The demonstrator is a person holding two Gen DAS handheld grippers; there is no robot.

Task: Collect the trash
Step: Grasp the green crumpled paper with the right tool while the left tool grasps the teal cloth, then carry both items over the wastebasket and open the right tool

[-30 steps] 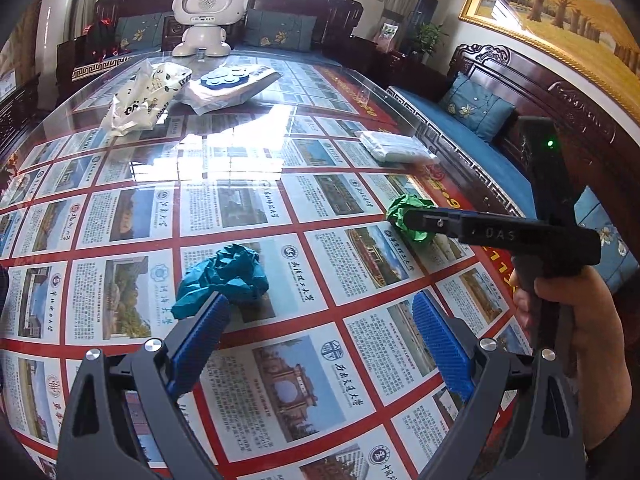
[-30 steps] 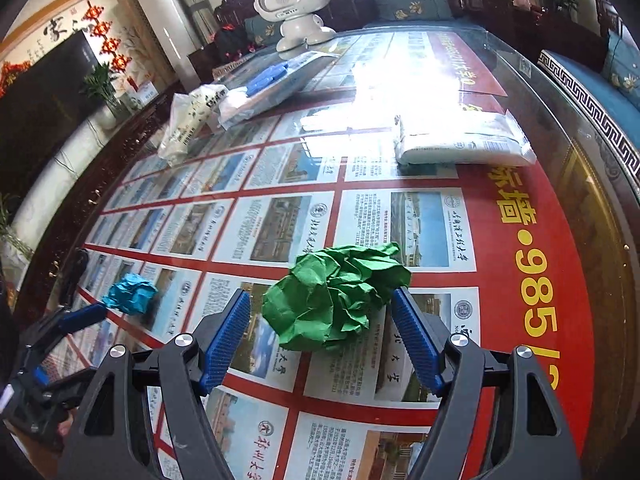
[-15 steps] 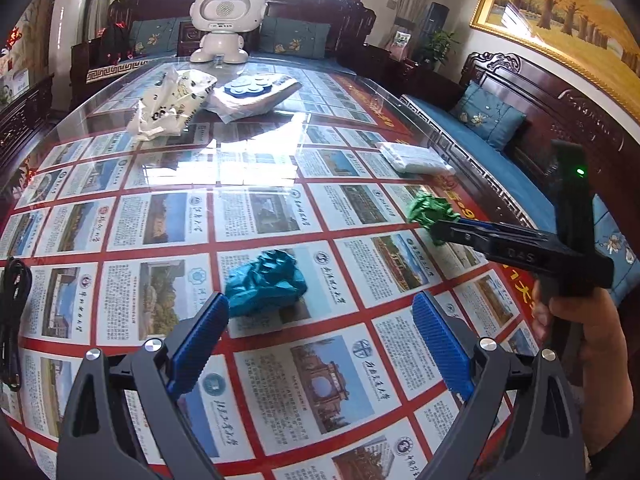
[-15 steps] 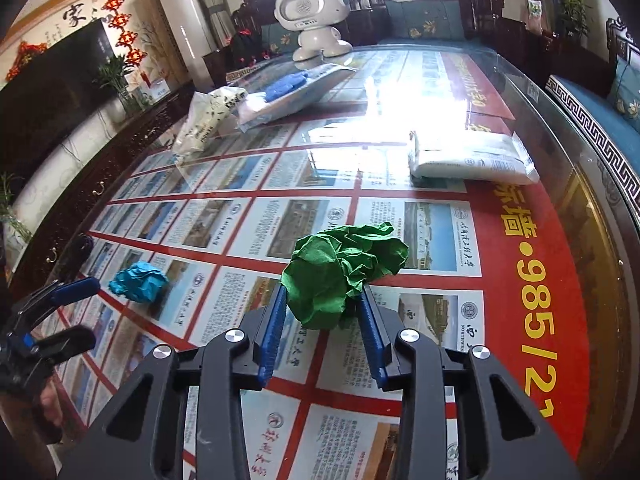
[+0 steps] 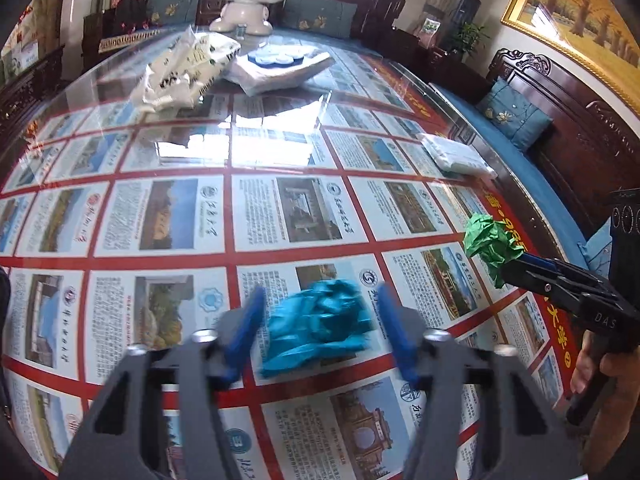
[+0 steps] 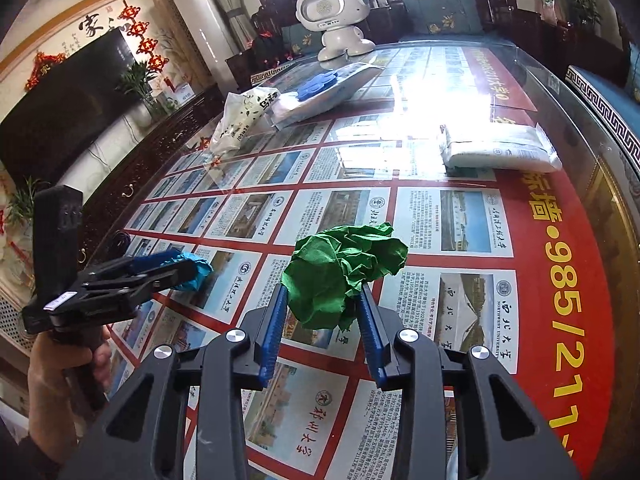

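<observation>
My right gripper (image 6: 322, 320) pinches the light, springy green paper wad (image 6: 344, 274); my left gripper (image 5: 320, 332), jaws spread, straddles the equally soft teal wad (image 5: 318, 326), best squeezed mid-bulk.

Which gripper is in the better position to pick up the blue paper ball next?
Left. The left gripper has the blue paper ball between its open fingers, while the right gripper is shut on the green paper ball.
</observation>
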